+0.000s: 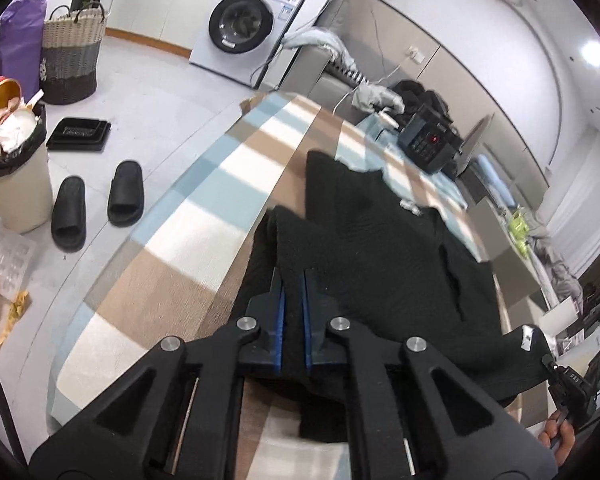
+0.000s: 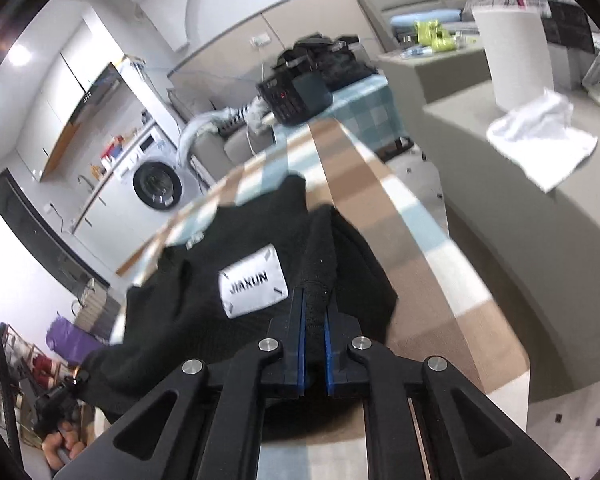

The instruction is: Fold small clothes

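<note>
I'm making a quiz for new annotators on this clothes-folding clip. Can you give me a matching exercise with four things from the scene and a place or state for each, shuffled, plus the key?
Things:
1. black garment
2. black slippers
3. white cloth
4. washing machine

Places or states:
A. standing against the far cabinets
B. lying on the grey ledge beside a white roll
C. pinched by both tongs over the checked cover
D. side by side on the floor near the bin

Pairs: 1-C, 2-D, 3-B, 4-A
</note>
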The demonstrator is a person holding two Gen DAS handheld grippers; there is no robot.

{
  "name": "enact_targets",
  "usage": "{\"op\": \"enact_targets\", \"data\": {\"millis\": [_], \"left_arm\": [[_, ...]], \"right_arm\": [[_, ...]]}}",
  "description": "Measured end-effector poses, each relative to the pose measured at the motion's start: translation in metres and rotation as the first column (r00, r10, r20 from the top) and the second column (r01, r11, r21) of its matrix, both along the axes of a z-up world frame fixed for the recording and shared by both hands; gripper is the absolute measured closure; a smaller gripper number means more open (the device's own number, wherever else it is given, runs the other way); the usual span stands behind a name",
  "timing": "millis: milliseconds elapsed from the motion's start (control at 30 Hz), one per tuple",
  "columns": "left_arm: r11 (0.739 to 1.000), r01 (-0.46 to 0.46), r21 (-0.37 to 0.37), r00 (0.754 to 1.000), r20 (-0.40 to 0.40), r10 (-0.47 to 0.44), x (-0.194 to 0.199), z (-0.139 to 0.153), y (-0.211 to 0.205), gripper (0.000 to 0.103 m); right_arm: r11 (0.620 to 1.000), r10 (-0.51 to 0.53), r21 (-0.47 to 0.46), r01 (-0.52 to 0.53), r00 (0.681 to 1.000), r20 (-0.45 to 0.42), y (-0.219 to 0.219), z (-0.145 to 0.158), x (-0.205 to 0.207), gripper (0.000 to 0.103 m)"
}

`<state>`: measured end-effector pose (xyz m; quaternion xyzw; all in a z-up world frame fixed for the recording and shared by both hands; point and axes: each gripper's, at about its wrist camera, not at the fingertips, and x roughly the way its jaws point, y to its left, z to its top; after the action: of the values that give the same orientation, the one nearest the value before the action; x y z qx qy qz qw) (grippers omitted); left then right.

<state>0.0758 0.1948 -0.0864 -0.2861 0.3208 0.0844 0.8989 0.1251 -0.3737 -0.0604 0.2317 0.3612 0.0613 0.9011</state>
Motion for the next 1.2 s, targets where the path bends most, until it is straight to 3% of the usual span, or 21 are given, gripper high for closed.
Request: {"op": "enact_targets", "data": {"millis": [233,400,633,800,867,933,1000,1067,1200], "left_arm": [[1.000,-0.002,0.015,0.997,0.077,0.001,0.016,0.041,0.005,0.099],[1.000,-0.003,0.024,0.994,0.107,0.001,0.048,0.062,0.012,0.099],[1.000,-0.006,0.008,0.997,0.081,0.006,0.108,0.068,0.029,0.099],[1.000,-0.014,-0.022,1.000,-0.009,0.014,0.161,0.048,0.043,0.098],[1.000,-0.018,-0.025,0.997,-0.076,0.016,0.177,0.036,0.047,0.089],[1.000,-0.024,-0.003,0.992,-0.120,0.023,0.184,0.026,0.048,0.078],[1.000,-0.013,-0.008,0.993,-0.115,0.012,0.181,0.022,0.049,0.070],[1.000,-0.015,-0.008,0.993,-0.117,0.014,0.175,0.018,0.048,0.052],[1.000,0.027,-0.016,0.991,-0.134,-0.029,0.159,0.012,0.038,0.049]], "right_arm": [[0.997,-0.041,0.064,0.036,0.996,0.078,0.005,0.035,0.023,0.096],[0.987,-0.120,0.111,0.112,0.990,0.068,0.014,0.043,0.058,0.096],[0.972,-0.211,0.117,0.203,0.975,0.066,0.022,0.051,0.128,0.096],[0.964,-0.213,0.149,0.221,0.975,-0.066,0.021,0.026,0.194,0.093],[0.961,-0.204,0.166,0.222,0.971,-0.121,0.019,0.010,0.215,0.073],[0.954,-0.188,0.209,0.217,0.971,-0.148,0.014,0.000,0.223,0.072],[0.955,-0.189,0.203,0.218,0.970,-0.154,0.013,-0.002,0.221,0.069],[0.959,-0.171,0.200,0.199,0.974,-0.149,0.014,-0.001,0.211,0.058],[0.966,-0.098,0.222,0.134,0.982,-0.164,0.025,-0.006,0.188,0.056]]}}
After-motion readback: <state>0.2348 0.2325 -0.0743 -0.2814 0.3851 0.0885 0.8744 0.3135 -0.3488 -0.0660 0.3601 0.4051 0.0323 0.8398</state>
